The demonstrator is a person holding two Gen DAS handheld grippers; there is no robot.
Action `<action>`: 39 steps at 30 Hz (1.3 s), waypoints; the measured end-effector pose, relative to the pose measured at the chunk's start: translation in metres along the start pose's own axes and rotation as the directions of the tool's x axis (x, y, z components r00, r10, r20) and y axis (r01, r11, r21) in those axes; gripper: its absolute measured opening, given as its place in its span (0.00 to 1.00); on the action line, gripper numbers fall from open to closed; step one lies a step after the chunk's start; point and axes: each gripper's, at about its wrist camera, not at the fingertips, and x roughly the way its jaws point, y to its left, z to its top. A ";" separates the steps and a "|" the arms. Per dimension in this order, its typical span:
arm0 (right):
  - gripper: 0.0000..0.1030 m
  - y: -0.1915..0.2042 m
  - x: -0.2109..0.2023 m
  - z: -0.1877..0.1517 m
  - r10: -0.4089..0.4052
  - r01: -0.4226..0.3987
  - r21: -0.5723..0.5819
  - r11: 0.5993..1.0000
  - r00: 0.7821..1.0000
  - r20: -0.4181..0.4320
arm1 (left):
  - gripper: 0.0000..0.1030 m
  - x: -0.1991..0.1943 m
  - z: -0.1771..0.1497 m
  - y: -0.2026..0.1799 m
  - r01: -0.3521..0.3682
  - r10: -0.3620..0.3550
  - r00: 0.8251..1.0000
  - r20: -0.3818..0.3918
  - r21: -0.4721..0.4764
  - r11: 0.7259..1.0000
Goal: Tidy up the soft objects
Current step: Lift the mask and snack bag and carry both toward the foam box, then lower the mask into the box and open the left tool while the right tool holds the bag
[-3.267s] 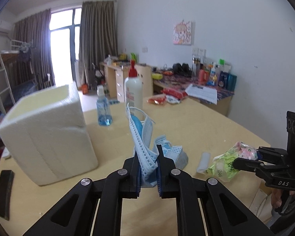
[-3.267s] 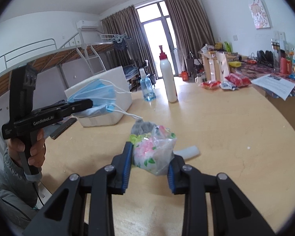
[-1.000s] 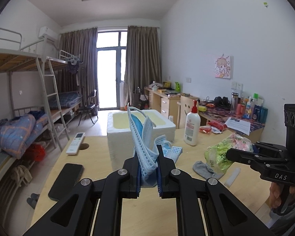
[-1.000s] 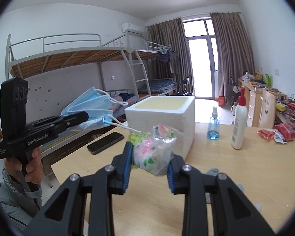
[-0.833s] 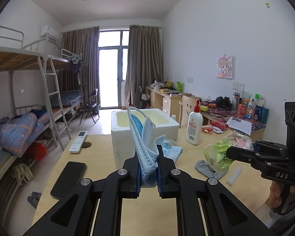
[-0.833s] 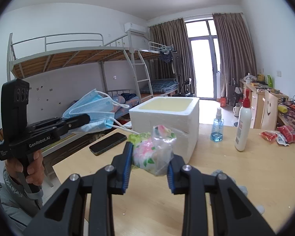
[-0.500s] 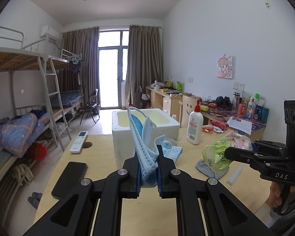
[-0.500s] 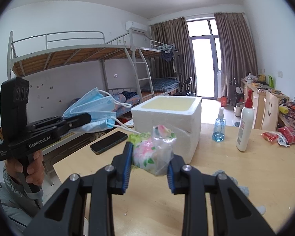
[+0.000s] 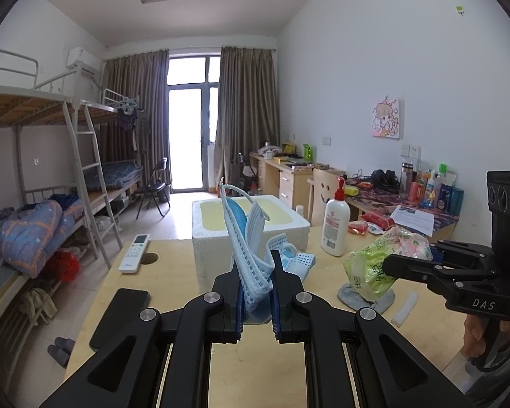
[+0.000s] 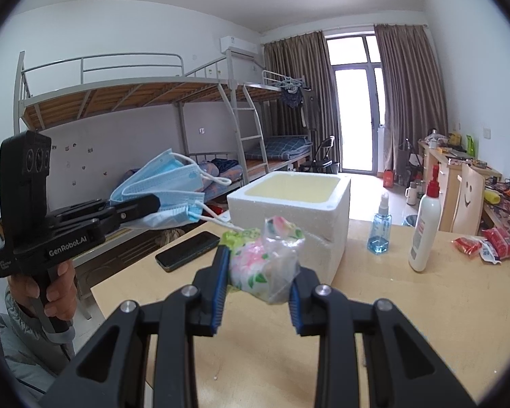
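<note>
My left gripper (image 9: 257,272) is shut on a bunch of blue face masks (image 9: 246,238), held above the wooden table (image 9: 255,367); it also shows in the right wrist view (image 10: 142,209) with the masks (image 10: 166,183). My right gripper (image 10: 257,272) is shut on a plastic bag of pink and green soft items (image 10: 267,261), also seen in the left wrist view (image 9: 384,258). An open white foam box (image 9: 251,224) (image 10: 295,210) stands on the table just beyond both grippers. A grey sock (image 9: 363,295) lies on the table under the bag.
On the table are a white lotion bottle (image 9: 336,221) (image 10: 425,227), a blue spray bottle (image 10: 379,227), a black phone (image 9: 119,316) (image 10: 187,250), a white remote (image 9: 134,253), a small white tube (image 9: 404,309) and red snack packets (image 10: 482,243). Bunk beds (image 10: 153,108) stand at the left, desks at the right.
Both grippers rose and tipped up from the tabletop 3.3 s ago, keeping their loads. In the last second the foam box has drawn slightly nearer and more central.
</note>
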 end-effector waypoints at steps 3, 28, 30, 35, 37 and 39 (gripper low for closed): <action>0.34 0.000 0.003 0.001 -0.002 0.002 0.001 1.000 1.000 -0.002 | 0.12 0.001 0.002 0.000 -0.006 0.006 1.000 0.002 0.002 1.000; 0.34 0.000 0.020 0.025 -0.024 0.024 -0.005 1.000 1.000 -0.005 | 0.12 0.026 0.027 0.008 -0.005 0.005 1.000 -0.009 0.001 1.000; 0.34 -0.003 0.024 0.029 -0.026 0.026 0.006 1.000 1.000 -0.008 | 0.12 0.032 0.029 0.010 -0.001 0.001 1.000 -0.015 -0.003 1.000; 0.34 -0.010 0.035 0.037 -0.036 0.036 0.018 0.999 0.999 -0.023 | 0.12 0.044 0.035 0.013 -0.001 0.001 1.000 -0.019 0.004 1.000; 0.34 -0.013 0.041 0.041 -0.041 0.042 0.017 0.999 0.999 -0.028 | 0.12 0.050 0.039 0.017 0.001 -0.001 1.000 -0.022 0.005 1.000; 0.34 -0.015 0.048 0.046 -0.041 0.042 0.017 0.999 0.999 -0.035 | 0.12 0.057 0.044 0.020 0.000 0.000 1.000 -0.028 0.005 1.000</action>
